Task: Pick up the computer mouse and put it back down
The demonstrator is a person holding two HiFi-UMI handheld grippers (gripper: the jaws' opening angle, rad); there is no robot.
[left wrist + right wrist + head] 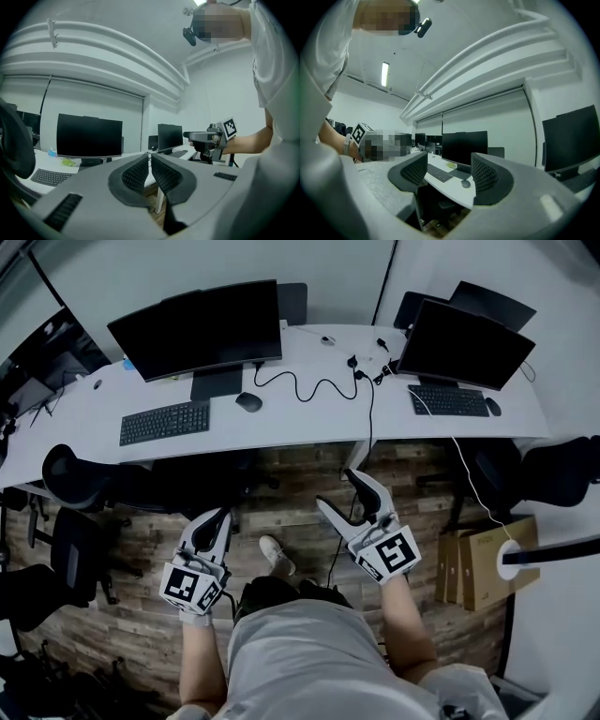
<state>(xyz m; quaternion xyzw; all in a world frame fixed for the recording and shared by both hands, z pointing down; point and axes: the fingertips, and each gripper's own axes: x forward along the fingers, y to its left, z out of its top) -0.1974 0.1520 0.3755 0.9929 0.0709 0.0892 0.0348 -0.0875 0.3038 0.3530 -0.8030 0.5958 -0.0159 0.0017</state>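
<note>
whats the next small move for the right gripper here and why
Probably carry the right gripper forward toward the dark oval computer mouse on the white desk. Its jaws stand apart and empty. The mouse lies well ahead, untouched, beside the black keyboard, and the right gripper view already frames it between the jaws.

Wht desk (300,413), wood flr (300,498)
</note>
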